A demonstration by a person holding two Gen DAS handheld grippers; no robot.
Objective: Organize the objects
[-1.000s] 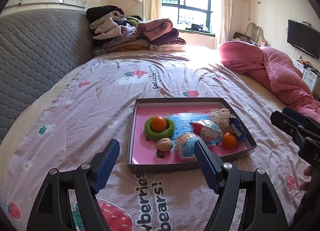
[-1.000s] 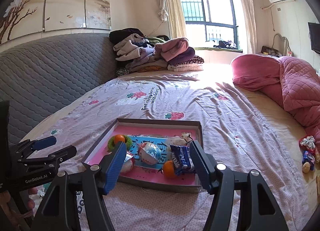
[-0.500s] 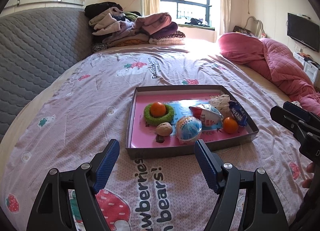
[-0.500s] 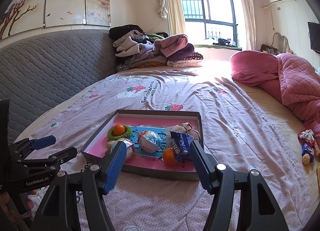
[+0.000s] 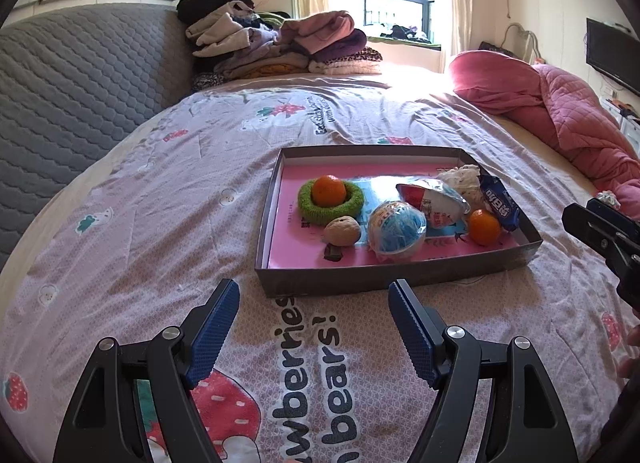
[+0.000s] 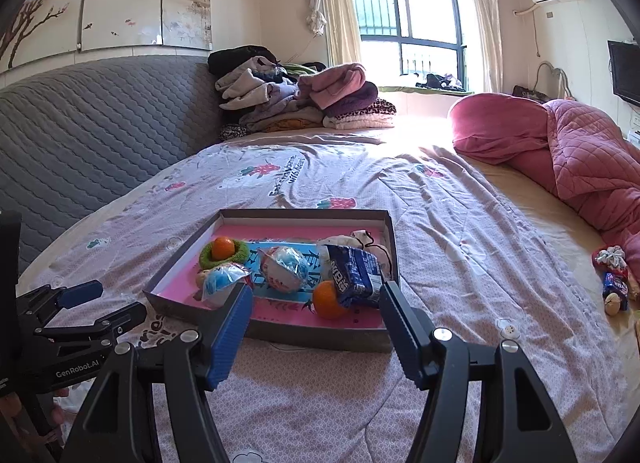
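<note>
Both tools have drawn back from the tray since a second ago, so the tray sits farther beyond their tips. The left tool (image 5: 314,329) hovers low over the bed (image 5: 160,223), its blue-padded fingers (image 5: 212,327) wide apart and empty, pointing at the tray's near wall. The right tool (image 6: 316,327) is likewise spread and empty, just short of the tray (image 6: 280,337); the left one's body, seen from there, reads "GenRobot.AI". The bedsheet under the left tool reads "berries" and "bears!". In the shallow pink-lined tray lie two oranges, one (image 5: 329,190) nested in a green ring (image 5: 320,211), the other (image 5: 484,226) by the near right corner, one walnut (image 5: 342,231), two plastic-wrapped balls (image 5: 396,231), a white cloth bundle (image 5: 460,179) and one blue snack packet (image 6: 354,275) with unreadable print. Well apart, a few small items (image 6: 614,283) lie near the pink quilt (image 6: 580,159).
</note>
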